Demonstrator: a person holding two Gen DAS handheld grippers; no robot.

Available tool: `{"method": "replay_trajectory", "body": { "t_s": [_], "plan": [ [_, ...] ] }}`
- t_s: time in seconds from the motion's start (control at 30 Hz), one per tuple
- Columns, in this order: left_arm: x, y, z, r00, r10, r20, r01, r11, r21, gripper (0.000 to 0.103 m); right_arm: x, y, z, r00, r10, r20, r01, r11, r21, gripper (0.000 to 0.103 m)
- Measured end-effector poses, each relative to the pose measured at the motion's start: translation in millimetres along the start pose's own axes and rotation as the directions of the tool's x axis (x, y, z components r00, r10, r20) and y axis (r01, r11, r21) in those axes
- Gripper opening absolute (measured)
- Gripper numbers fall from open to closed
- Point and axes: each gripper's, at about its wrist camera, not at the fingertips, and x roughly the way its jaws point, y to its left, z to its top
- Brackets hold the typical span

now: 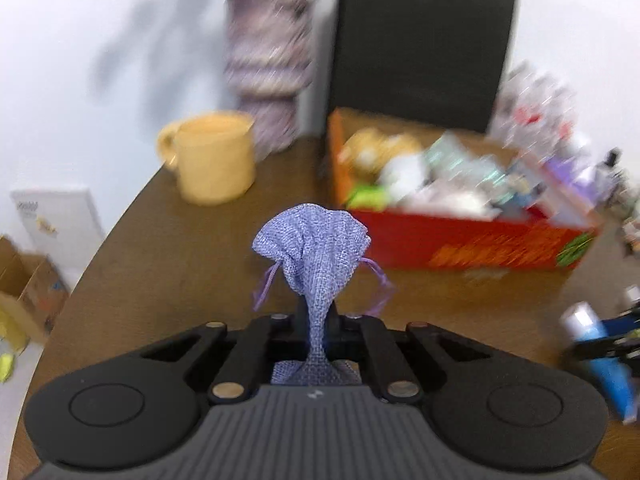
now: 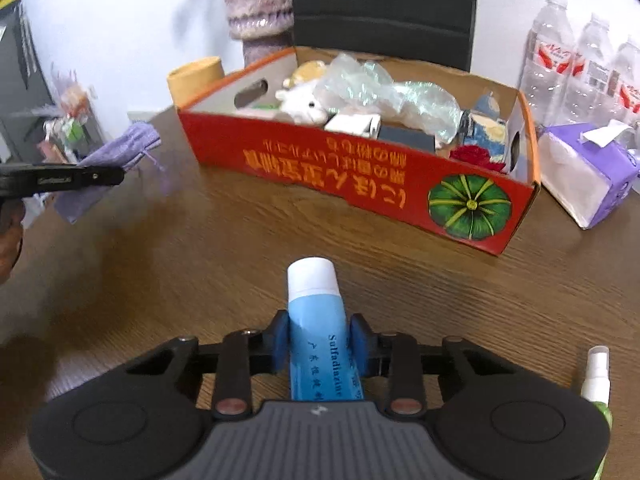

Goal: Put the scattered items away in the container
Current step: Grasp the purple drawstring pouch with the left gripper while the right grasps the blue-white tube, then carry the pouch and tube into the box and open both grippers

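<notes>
**Both grippers loaded, box ahead**

The left gripper (image 1: 318, 320) is clamped tight on a purple drawstring pouch (image 1: 312, 240), its jaws squeezed narrow around the middle of the fabric so the gathered mouth fans out ahead of the fingers and the strings dangle to either side. The pouch is held off the wooden table (image 1: 192, 264), short of the red cardboard box (image 1: 460, 240). From the right wrist view the same pouch (image 2: 116, 152) shows at the left edge, pinched in the left gripper (image 2: 116, 176), near the box's left end.

The right gripper (image 2: 320, 340) holds a blue tube with a white cap (image 2: 316, 320) between its blue pads (image 2: 280, 340), jaws closed on the tube's body, cap pointing forward toward the long printed side of the box (image 2: 360, 184). The tube (image 1: 600, 360) also appears, blurred, at the right edge of the left wrist view.

The box already holds a white plush toy (image 2: 304, 104), crumpled clear plastic (image 2: 380, 92) and other small things (too jumbled to name). Behind the box stand a yellow mug (image 1: 216, 156), a patterned vase (image 1: 268, 72) and a black chair back (image 1: 420, 40). To its right sit a tissue pack (image 2: 584, 172) and water bottles (image 2: 552, 44). A small spray bottle (image 2: 596, 372) lies at the right gripper's side.
</notes>
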Motion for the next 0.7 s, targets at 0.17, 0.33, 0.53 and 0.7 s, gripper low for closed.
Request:
{"method": "replay_trajectory", "body": {
  "t_s": [0.17,0.33,0.53,0.7],
  "plan": [
    [-20,-25,42,0.993,-0.074,0.087,0.074,0.997,0.012,0.005,-35,4,18,0.995,0.019,0.097,-0.022,0.999,0.033,0.03],
    [9,-46,96,0.995,-0.052,0.088,0.047,0.997,0.059,0.005,-60,-11,67,0.978,-0.012,0.209,-0.009,0.995,0.097,0.03],
    [84,-48,145,1.0,-0.013,-0.001,0.013,1.0,0.025,0.005,-50,-51,146,0.963,-0.072,0.261,0.021,0.981,0.194,0.03],
    [152,-39,150,0.988,-0.004,-0.151,-0.005,0.998,-0.058,0.015,3,-77,200,0.975,-0.141,0.17,0.098,0.966,0.238,0.03]
  ]
}}
